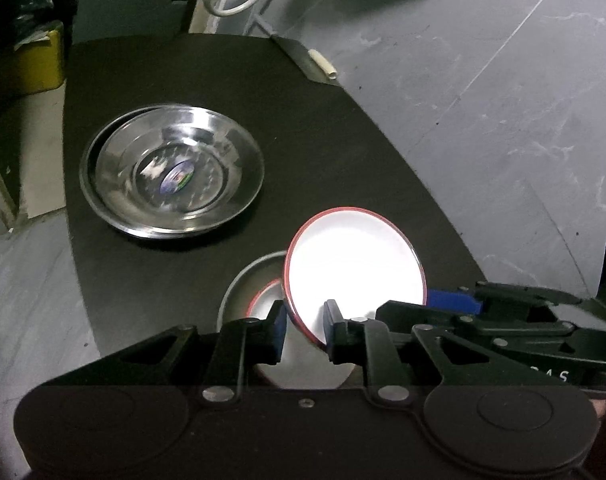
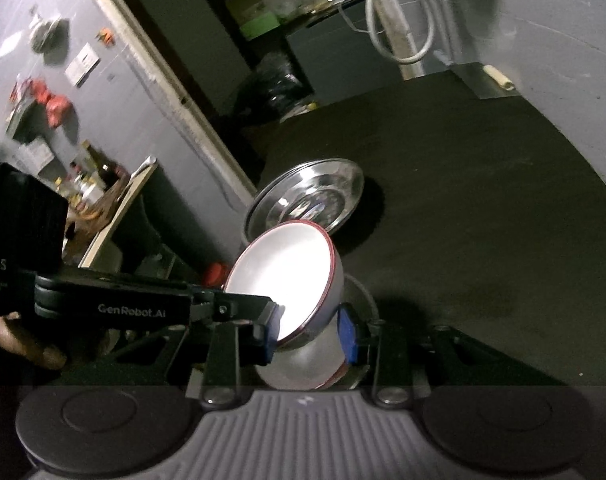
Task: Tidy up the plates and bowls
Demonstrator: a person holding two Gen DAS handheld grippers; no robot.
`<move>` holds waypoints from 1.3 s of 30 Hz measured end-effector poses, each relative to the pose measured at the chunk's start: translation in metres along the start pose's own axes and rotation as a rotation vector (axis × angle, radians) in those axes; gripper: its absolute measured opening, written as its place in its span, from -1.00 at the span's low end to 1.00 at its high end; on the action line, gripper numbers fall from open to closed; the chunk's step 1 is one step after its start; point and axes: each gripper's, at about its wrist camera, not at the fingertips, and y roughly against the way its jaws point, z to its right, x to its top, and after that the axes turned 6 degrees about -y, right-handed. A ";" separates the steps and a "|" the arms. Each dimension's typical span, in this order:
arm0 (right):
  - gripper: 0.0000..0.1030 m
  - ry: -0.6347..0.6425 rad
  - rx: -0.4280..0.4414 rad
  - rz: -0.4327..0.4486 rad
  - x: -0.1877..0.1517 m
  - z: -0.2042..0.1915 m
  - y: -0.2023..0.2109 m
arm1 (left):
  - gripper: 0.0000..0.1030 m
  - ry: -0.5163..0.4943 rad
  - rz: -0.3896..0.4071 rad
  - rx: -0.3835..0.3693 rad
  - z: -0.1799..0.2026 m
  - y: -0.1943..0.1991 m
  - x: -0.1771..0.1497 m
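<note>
Item: white bowl point(image 1: 355, 272) with a red rim; off the surface point(image 1: 343, 140), tilted on edge, its mouth turned up and towards my left side; on the near side of the steel dishes point(image 1: 171, 172), which I take as the reference mark.

Item: my left gripper point(image 1: 305, 330); narrow, its pads on either side of the bowl's near rim, one outside the wall and one inside; it looks like a pinch on the rim.

Item: my right gripper point(image 2: 310, 334); partly closed and holding the same bowl across its body, one pad at the rim and one against the grey outer wall near the base; so both grippers are on the one bowl.

Item: steel dishes; two, nested, flat on the surface; well apart from the bowl, on its far side.

Item: second red-rimmed bowl point(image 1: 263, 308); upright in a grey plate point(image 1: 243, 280); near side of the steel dishes, straight below the held bowl and partly hidden by my grippers.

Relation governing the next move, as I judge it: the resting bowl lies directly under the held one, not off to a side; nesting calls for levelling the held bowl's mouth upward, then lowering; the right gripper has the fuller hold, so it would carry.
</note>
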 end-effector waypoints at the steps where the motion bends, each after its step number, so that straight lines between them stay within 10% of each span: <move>1: -0.29 0.009 0.005 -0.009 -0.001 -0.002 -0.001 | -0.61 0.005 -0.002 0.001 -0.002 0.002 -0.002; 39: -0.26 0.090 -0.005 -0.156 -0.007 -0.010 -0.021 | -0.60 0.010 -0.098 0.061 -0.002 -0.005 -0.016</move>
